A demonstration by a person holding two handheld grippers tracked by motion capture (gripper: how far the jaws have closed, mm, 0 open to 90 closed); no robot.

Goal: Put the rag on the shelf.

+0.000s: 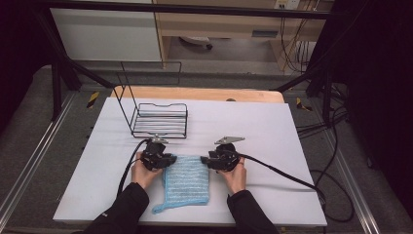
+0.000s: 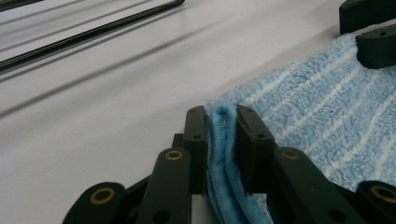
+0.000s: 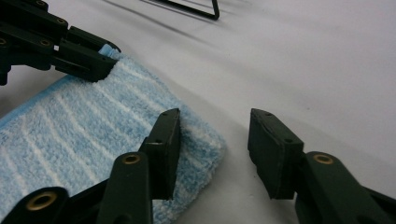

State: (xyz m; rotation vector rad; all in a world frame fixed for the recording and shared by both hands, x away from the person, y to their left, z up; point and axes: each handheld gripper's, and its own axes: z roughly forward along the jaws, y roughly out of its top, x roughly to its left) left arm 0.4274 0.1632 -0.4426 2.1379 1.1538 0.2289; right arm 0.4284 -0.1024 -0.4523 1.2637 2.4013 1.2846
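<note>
A folded light-blue towel with white stripes [image 1: 185, 181] lies on the white table near its front edge. My left gripper [image 1: 168, 160] is at the towel's far left corner, shut on a pinched fold of the blue towel [image 2: 223, 140]. My right gripper [image 1: 207, 161] is at the far right corner, open. In the right gripper view its jaws straddle the towel's corner [image 3: 201, 140], one jaw over the cloth and the other over bare table. The left gripper [image 3: 100, 58] shows across the towel in that view.
A black wire rack [image 1: 160, 119] with a tall wire handle stands on the table behind the towel, left of centre. The white table [image 1: 253, 126] has bare room to the right and left. Cables [image 1: 287, 175] trail from both grippers.
</note>
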